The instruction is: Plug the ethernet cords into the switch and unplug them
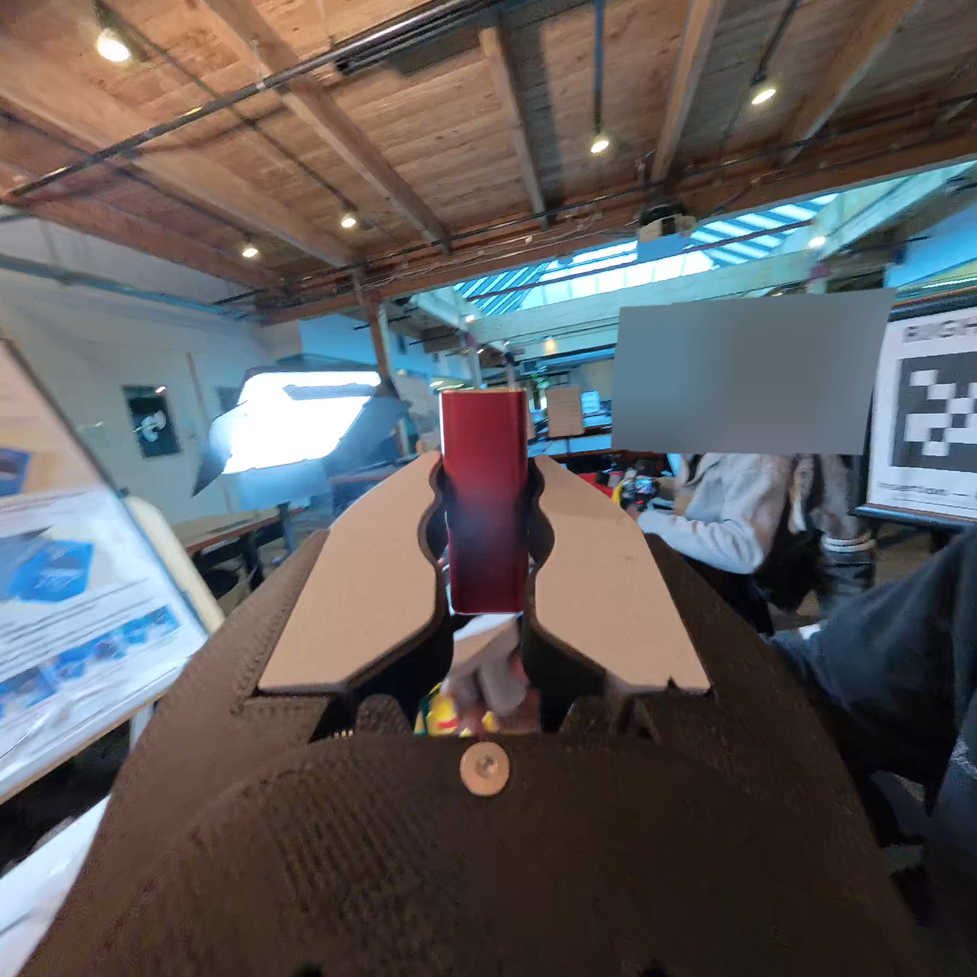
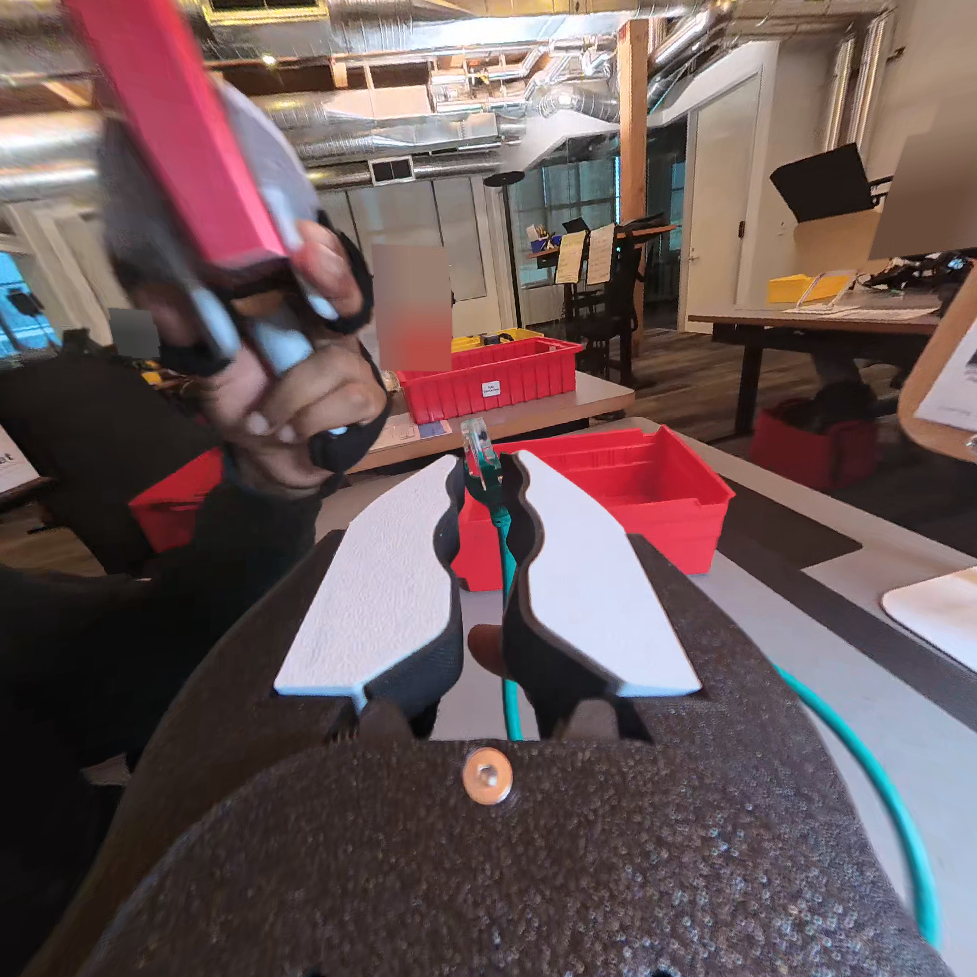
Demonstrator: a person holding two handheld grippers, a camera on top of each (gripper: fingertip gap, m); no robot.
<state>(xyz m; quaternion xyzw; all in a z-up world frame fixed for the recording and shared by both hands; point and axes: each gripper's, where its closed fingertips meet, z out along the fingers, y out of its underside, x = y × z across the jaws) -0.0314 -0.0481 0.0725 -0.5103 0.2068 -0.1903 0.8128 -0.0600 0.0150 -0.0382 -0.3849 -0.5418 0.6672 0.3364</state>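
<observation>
Big red bin [image 2: 608,507] sits on the grey table [image 2: 793,634] at one o'clock from your right gripper [image 2: 484,468]. Up at ten o'clock in the right wrist view, your hand [image 2: 296,402] grips the left gripper's handle, red switch [image 1: 484,502] tilted overhead. In its own view your left gripper [image 1: 485,465] is clamped tight on that switch, standing upright at twelve o'clock. Your right gripper's fingers pinch the teal ethernet cord [image 2: 499,518] just behind its clear plug [image 2: 475,439], plug poking out at twelve, well apart from the switch.
</observation>
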